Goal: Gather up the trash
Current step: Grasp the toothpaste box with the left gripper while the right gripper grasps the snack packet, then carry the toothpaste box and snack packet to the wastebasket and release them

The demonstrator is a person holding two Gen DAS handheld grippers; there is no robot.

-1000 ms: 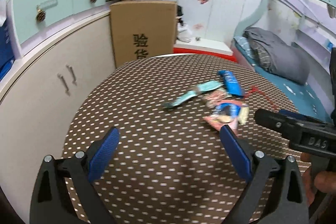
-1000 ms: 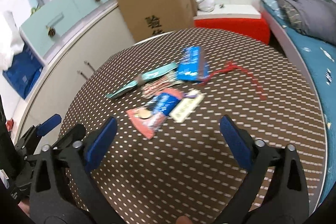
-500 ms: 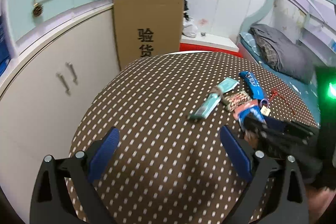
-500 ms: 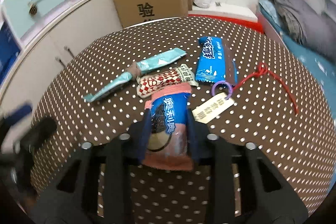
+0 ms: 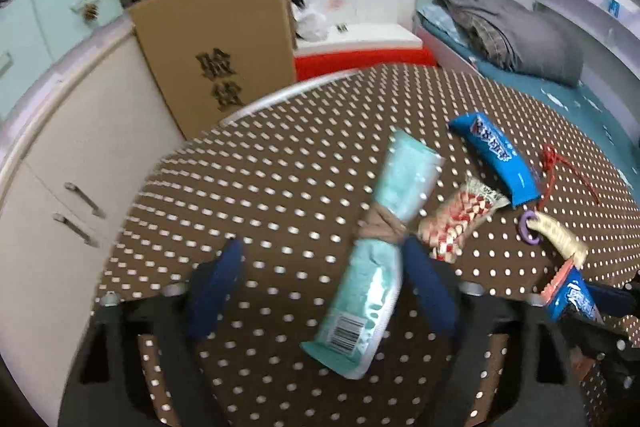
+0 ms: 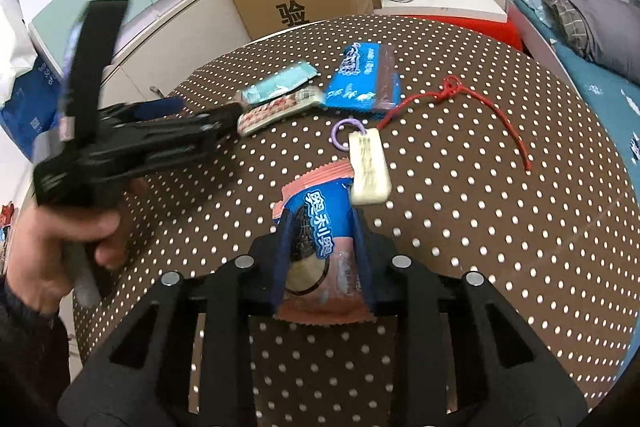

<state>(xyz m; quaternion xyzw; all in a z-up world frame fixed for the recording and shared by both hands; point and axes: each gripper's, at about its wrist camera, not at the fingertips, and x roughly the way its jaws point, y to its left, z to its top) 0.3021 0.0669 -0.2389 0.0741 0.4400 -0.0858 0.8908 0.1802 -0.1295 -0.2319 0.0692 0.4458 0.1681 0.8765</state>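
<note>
Several wrappers lie on a brown dotted round table (image 5: 280,163). My right gripper (image 6: 322,223) is shut on a blue and pink Oreo wrapper (image 6: 320,231), which also shows in the left wrist view (image 5: 570,293). My left gripper (image 5: 320,259) is open around a long mint-green wrapper (image 5: 384,227), which lies flat between its fingers. A red-and-white checked wrapper (image 5: 460,219), a blue wrapper (image 5: 494,153), a white tag on a purple ring (image 6: 366,161) and a red string (image 6: 460,99) lie beyond.
A cardboard box (image 5: 224,47) stands behind the table. A curved white cabinet (image 5: 60,155) is to the left. A bed with a grey blanket (image 5: 504,27) is to the right. A red and white bench (image 5: 360,47) is at the back.
My right gripper closed on the Oreo wrapper. My left gripper moved forward and right until the mint-green wrapper lay between its open fingers.
</note>
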